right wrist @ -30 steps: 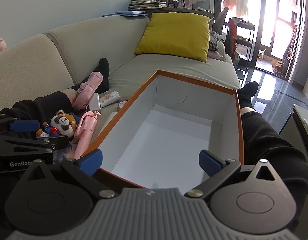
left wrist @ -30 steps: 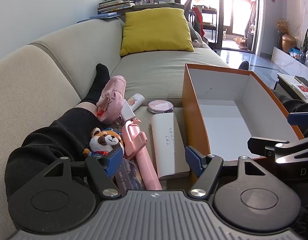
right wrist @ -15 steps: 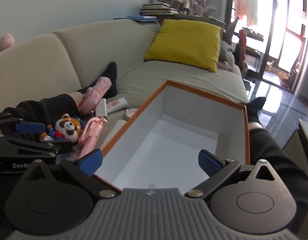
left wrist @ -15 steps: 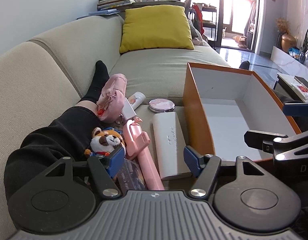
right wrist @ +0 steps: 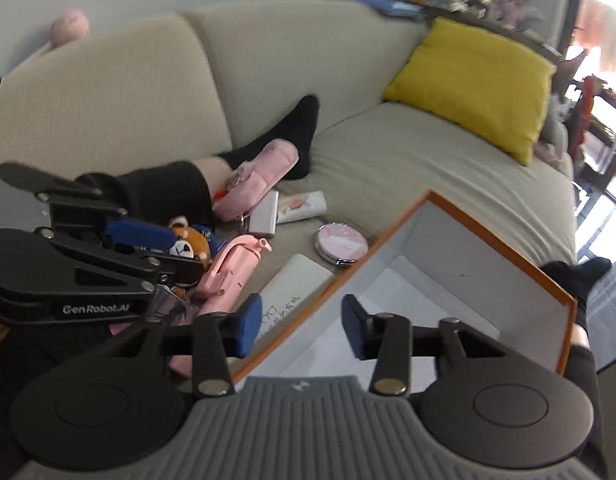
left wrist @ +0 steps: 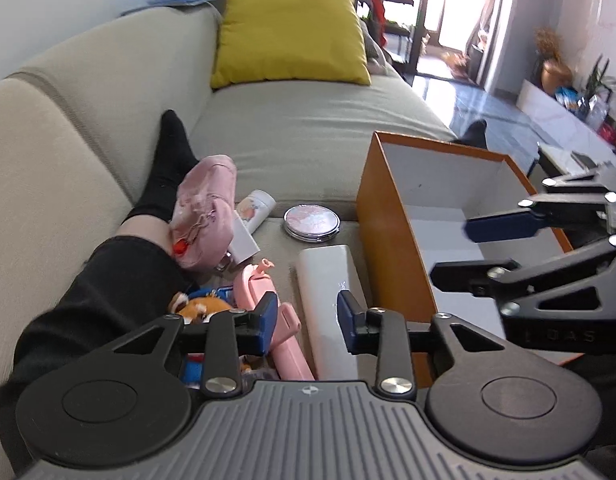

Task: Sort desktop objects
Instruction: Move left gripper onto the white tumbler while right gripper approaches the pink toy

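An orange box [left wrist: 392,248] with a white inside sits on the sofa, also in the right wrist view [right wrist: 488,240]. Left of it lie a white power bank [left wrist: 328,292], a pink selfie stick [left wrist: 267,316], a round pink mirror [left wrist: 312,220], a plush toy [left wrist: 195,306], a pink pouch [left wrist: 205,216] and a small tube [left wrist: 255,206]. My left gripper [left wrist: 305,326] is open, low over the power bank and selfie stick. My right gripper [right wrist: 301,326] is open, above the box's left wall and the power bank [right wrist: 291,292].
A person's black-clad leg [left wrist: 119,276] and socked foot [left wrist: 167,160] lie along the left of the objects. A yellow cushion [left wrist: 287,40] rests at the far end of the sofa. A second socked foot [right wrist: 580,276] is beyond the box.
Both grippers' jaws have narrowed but stay open. The left gripper has dropped closer to the power bank. The right gripper has swung left, from over the box toward the objects.
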Tool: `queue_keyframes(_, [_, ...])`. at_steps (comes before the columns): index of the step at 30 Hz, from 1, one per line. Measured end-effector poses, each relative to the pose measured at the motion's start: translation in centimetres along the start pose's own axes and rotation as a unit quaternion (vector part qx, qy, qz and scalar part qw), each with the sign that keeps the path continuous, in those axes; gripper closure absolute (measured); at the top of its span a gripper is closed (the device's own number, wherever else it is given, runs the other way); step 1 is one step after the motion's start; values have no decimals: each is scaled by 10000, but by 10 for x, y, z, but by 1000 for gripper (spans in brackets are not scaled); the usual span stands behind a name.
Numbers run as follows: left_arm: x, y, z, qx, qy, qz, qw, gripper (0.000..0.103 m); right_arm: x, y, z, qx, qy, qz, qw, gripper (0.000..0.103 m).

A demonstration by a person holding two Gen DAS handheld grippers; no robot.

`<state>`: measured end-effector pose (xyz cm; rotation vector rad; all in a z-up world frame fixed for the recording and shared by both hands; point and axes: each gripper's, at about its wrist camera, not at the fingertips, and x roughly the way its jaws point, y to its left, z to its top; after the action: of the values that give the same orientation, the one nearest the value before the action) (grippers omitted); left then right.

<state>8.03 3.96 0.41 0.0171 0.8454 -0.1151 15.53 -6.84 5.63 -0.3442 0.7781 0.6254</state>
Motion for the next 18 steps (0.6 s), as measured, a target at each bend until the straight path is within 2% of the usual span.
queue_keyframes(8, [44, 10, 21, 89, 644, -359, 9972, 69, 42, -7, 36, -512, 406, 97, 9978, 68])
queue_keyframes(18, [94, 15, 38, 261, 1417, -906, 9854, 69, 90, -21, 56, -872, 703, 181, 9935, 68])
